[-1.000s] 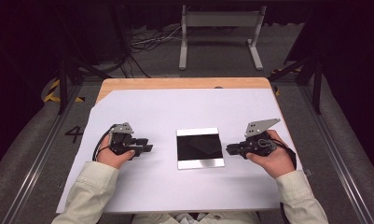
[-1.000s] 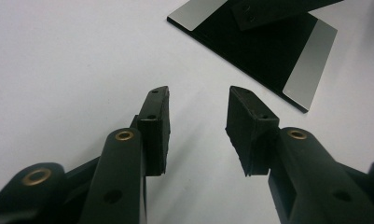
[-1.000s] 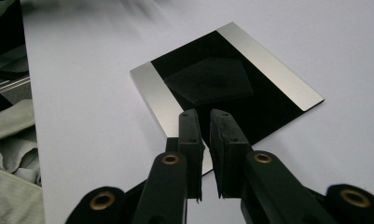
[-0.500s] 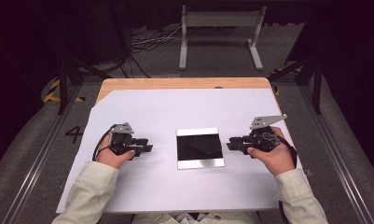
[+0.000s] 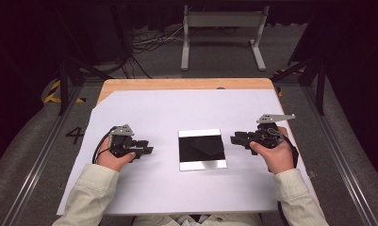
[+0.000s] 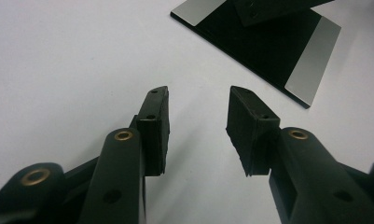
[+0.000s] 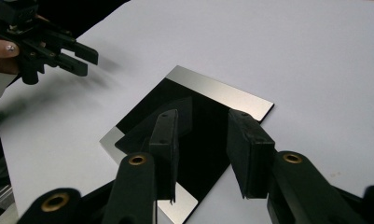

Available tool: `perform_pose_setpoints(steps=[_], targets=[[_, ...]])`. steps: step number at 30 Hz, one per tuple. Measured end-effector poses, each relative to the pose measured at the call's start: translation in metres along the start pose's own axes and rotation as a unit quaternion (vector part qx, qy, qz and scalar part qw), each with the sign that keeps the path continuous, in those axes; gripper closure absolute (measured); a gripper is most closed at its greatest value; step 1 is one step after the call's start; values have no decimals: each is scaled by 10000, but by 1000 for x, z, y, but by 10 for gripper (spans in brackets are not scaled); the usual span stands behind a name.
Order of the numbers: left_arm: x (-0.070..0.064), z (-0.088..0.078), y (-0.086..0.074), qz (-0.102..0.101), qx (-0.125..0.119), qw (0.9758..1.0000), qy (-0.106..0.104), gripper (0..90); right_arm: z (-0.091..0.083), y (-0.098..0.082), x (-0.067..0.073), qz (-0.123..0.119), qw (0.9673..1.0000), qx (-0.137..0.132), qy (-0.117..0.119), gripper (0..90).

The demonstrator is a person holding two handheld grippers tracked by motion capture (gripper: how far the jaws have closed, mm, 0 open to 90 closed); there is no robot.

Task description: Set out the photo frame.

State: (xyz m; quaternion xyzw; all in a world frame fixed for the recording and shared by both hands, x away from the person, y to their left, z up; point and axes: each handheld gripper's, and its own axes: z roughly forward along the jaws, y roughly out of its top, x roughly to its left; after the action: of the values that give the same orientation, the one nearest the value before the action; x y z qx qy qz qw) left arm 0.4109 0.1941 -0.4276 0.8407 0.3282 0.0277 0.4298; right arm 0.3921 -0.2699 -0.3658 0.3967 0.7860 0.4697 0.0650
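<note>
A square black plate [image 5: 201,149] with silver strips along two opposite edges lies flat at the centre of the white table cover [image 5: 186,108].

The left gripper [image 5: 146,147] rests in the person's left hand [image 5: 112,157] to the left of the plate, well apart from it. Its jaws stand apart with nothing between them; in the left gripper view, the pads [image 6: 155,126] hang over bare cover.

The right gripper [image 5: 234,139] sits in the right hand [image 5: 276,153] just right of the plate, pointing at it. Its jaws have just been opening and stand apart, nothing between them.
</note>
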Motion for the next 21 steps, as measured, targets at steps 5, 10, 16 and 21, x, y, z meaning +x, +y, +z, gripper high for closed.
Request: perform_pose_setpoints(steps=[5, 10, 16, 21], targets=[[1, -1, -1, 20, -15, 10000, 9, 596, 3, -1, -2, 338, 9994, -68, -60, 614], [1, -1, -1, 32, -10, 10000, 13, 596, 10, -3, -7, 646, 9978, -142, -95, 581], [0, -1, -1, 9, -9, 10000, 14, 595, 14, -5, -9, 922, 9956, -175, -77, 553], [1, -1, 0, 39, 2, 10000, 23, 595, 23, -7, -12, 1294, 9915, -83, -55, 512]])
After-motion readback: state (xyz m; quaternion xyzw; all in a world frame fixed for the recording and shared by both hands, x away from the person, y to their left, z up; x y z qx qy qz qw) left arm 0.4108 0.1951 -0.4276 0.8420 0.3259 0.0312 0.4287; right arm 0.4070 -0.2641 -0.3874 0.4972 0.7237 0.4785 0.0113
